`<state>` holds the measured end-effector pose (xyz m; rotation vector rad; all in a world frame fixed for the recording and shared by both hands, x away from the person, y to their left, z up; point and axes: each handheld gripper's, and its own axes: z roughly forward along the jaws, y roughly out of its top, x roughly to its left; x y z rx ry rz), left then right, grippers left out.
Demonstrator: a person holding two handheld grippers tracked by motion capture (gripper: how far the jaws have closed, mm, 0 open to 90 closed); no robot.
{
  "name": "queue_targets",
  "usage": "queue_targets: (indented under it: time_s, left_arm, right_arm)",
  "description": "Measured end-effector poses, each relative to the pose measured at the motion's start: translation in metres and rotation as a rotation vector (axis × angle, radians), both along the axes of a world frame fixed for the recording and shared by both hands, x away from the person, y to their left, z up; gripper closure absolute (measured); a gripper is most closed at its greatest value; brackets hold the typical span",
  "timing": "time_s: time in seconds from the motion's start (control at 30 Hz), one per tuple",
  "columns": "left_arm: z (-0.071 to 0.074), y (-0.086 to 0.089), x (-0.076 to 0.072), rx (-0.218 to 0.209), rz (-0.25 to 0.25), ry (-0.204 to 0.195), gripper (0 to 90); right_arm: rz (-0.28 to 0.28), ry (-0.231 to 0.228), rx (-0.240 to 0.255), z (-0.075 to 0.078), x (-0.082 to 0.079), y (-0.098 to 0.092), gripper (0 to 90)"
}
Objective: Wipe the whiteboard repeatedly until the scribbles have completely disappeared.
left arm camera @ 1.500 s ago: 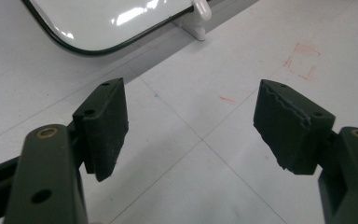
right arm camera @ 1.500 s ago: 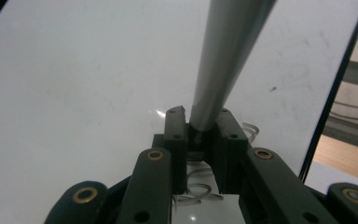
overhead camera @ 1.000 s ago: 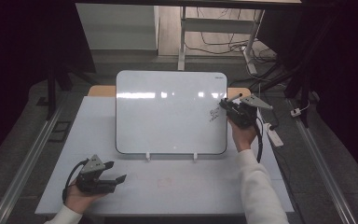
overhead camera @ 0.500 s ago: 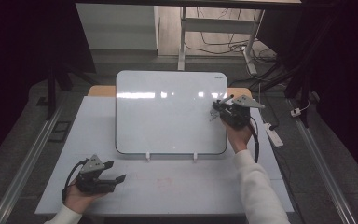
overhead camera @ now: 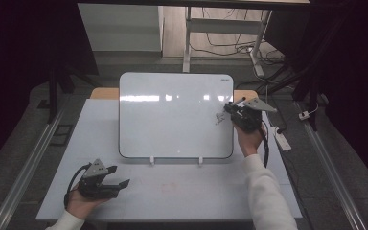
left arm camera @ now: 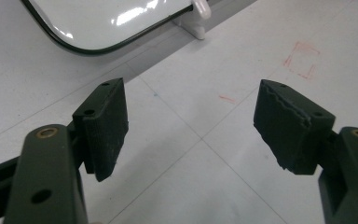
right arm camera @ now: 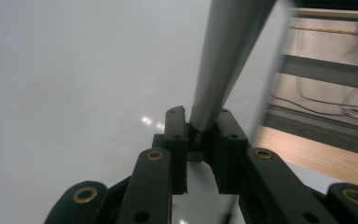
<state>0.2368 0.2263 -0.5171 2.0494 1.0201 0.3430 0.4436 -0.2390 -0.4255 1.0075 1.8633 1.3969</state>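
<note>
Writing step: right gripper point(overhead camera: 231, 109) clamped a pen point(right arm camera: 223, 60) against the whiteboard point(overhead camera: 172, 120); left gripper point(overhead camera: 122, 184) idled, gaping. Next stroke called for steady tip pressure.

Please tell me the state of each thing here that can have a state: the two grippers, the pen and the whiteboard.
Left gripper: fingers open, nothing between them, low over the table.
Right gripper: fingers shut on the grey pen.
Grey pen: held, pointing at the board.
Whiteboard: propped on white feet, dark scribble near its right edge.

A grey marker point(right arm camera: 223, 56) stands tilted against the whiteboard point(overhead camera: 172, 115). Its tip meets a small dark scribble point(overhead camera: 219, 117) near the whiteboard's right edge.
</note>
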Motion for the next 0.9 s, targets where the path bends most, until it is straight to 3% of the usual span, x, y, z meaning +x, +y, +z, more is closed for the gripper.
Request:
queue_targets:
  time_s: [0.07,0.17,0.2,0.23,0.3,0.37,0.5,0.53,0.6,0.67,0.7,0.77,0.83,0.9]
  left_arm:
    - [0.000,0.000,0.000,-0.001,0.002,-0.003,26.8]
    - [-0.001,0.001,0.002,-0.001,0.005,0.006,26.8]
    - [-0.002,0.001,0.003,0.001,0.004,0.009,26.8]
    - [-0.002,0.000,0.002,0.003,0.002,0.008,26.8]
    - [-0.001,-0.001,0.001,0.002,0.000,0.005,26.8]
    - [0.000,0.000,0.000,0.000,0.001,-0.001,26.8]
    - [-0.002,0.000,0.003,0.002,0.004,0.008,26.8]
    - [-0.002,0.000,0.003,0.004,0.003,0.009,26.8]
    - [-0.001,-0.001,0.001,0.005,-0.001,0.005,26.8]
    - [0.000,-0.001,0.000,0.001,-0.001,0.000,26.8]
    - [0.000,-0.001,0.000,0.000,0.001,-0.001,26.8]
    - [-0.001,0.000,0.002,0.001,0.003,0.004,26.8]
    - [-0.002,-0.001,0.002,0.004,0.002,0.009,26.8]
    - [-0.002,-0.002,0.001,0.008,-0.003,0.007,26.8]
  right_arm:
    - [-0.002,0.006,0.022,-0.002,-0.001,-0.001,77.7]
    - [0.089,0.009,-0.056,-0.010,-0.011,0.015,77.7]
    - [0.091,-0.004,-0.086,-0.011,-0.013,0.016,77.7]
    - [0.089,0.004,-0.064,-0.010,-0.012,0.013,77.8]
    - [0.015,0.002,0.008,-0.007,-0.007,0.001,77.7]
    - [0.004,0.012,0.043,-0.008,-0.005,-0.002,77.8]
    - [0.084,0.006,-0.046,-0.013,-0.015,0.014,77.8]
    - [0.085,0.006,-0.045,-0.013,-0.013,0.012,77.7]
    - [0.022,0.000,0.015,-0.010,-0.009,0.002,77.8]
    - [0.005,0.009,0.063,-0.011,-0.008,-0.002,77.8]
    - [0.014,0.010,0.050,-0.012,-0.009,0.002,77.8]
    - [0.091,0.030,0.021,-0.017,-0.014,0.014,77.7]
    - [0.110,0.013,-0.043,-0.017,-0.017,0.021,77.8]
    - [0.079,0.007,0.001,-0.014,-0.013,0.015,77.7]
